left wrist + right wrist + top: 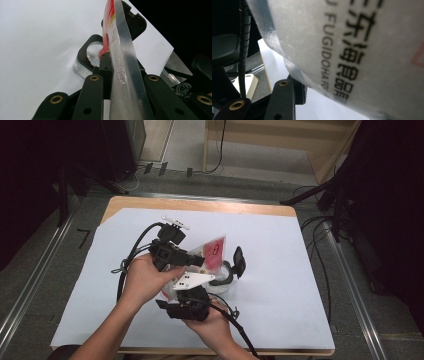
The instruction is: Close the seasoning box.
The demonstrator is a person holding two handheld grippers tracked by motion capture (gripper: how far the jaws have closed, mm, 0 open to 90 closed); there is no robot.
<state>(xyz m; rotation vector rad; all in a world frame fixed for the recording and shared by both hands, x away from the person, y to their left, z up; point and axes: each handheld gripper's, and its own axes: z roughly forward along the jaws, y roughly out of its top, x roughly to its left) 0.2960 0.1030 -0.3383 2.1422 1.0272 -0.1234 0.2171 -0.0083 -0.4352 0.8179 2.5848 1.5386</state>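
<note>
A clear plastic pouch [215,251] with a red label hangs tilted over the middle of the table. My left gripper [199,261] comes in from the left and is shut on the pouch's flat sealed edge [122,50]. My right gripper [204,290] reaches up from below the pouch. In the right gripper view the pouch's frosted side with black printing [352,45] lies close over the jaws. One jaw presses its edge and the other is hidden behind it. A clear container [226,279] with a black rim and a raised black lid [239,261] stands just right of the pouch.
A white sheet [280,300] covers most of the wooden table [200,204]. Cables trail from both grippers toward the near edge. Dark stands and more cables [320,245] sit on the floor to the right, and metal rails run along both sides.
</note>
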